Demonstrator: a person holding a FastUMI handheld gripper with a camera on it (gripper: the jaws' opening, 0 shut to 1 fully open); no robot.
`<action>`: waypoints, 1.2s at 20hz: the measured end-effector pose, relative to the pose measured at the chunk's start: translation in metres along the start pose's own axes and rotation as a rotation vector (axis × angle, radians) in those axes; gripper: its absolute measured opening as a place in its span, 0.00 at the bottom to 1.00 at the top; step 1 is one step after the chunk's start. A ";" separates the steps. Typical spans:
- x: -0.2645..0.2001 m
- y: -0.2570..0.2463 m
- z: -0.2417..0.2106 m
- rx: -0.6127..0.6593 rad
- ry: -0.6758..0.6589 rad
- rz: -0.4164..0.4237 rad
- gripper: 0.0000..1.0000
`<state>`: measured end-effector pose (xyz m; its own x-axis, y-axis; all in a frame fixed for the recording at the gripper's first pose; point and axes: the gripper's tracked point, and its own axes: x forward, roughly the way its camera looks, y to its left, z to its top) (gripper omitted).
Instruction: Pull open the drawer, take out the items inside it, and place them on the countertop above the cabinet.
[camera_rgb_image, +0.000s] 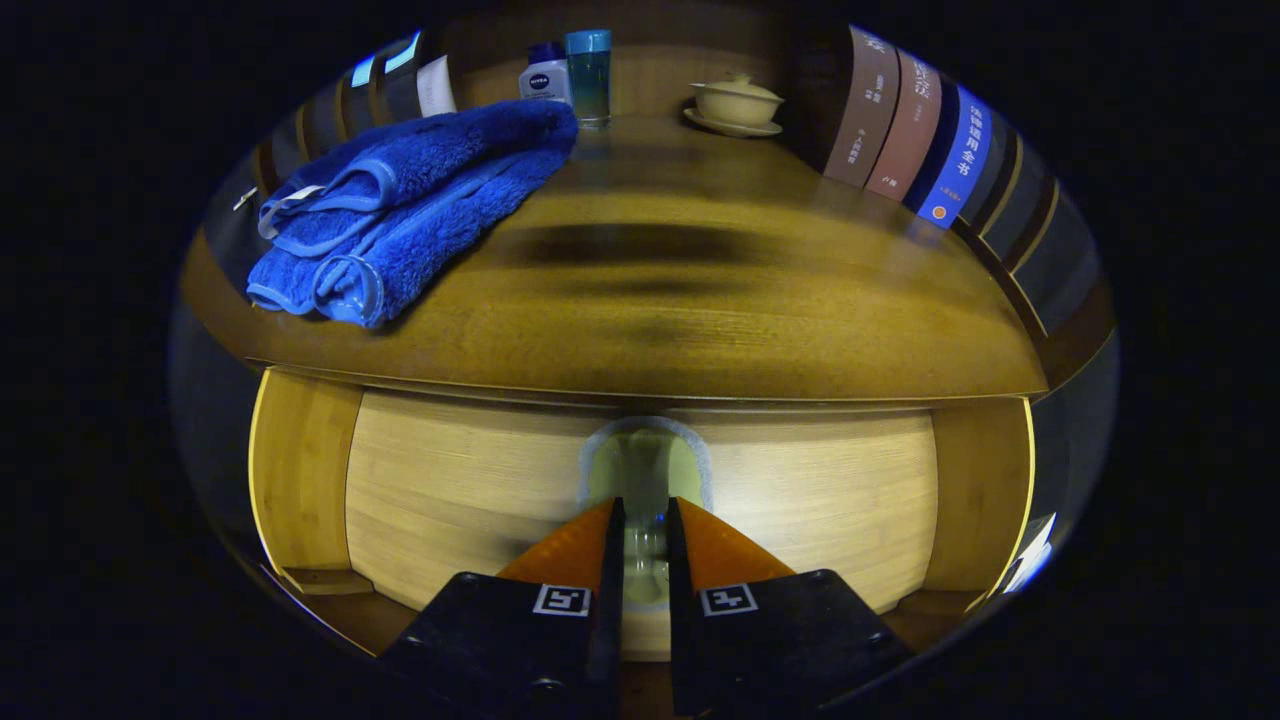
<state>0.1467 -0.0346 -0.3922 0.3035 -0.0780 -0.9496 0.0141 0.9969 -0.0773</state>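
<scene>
The claw (645, 510) sits nearly closed, its fingers (575, 545) reaching into the arched notch (645, 465) at the top of the drawer (460, 490) front; whether they actually pinch that edge I cannot tell. The drawer looks shut, just under the table (700, 300). To do this well, seat both fingers firmly on the notch edge, then pull straight back and level. Beyond, on the table, lie a folded towel (400, 210), two bottles (570, 75), a lidded cup (737, 100), and books (910, 130).

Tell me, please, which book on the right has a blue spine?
The nearest clearly lit one, beside two brownish spines; the gripper is nearly closed at the drawer handle.
</scene>
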 end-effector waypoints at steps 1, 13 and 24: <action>-0.003 0.001 -0.004 -0.008 -0.001 0.003 0.25; -0.143 -0.004 0.045 0.006 -0.421 0.019 0.25; -0.117 -0.014 0.165 0.087 -0.452 0.022 0.25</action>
<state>0.2684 -0.0375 -0.2301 0.6892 -0.0637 -0.7217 0.0771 0.9969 -0.0143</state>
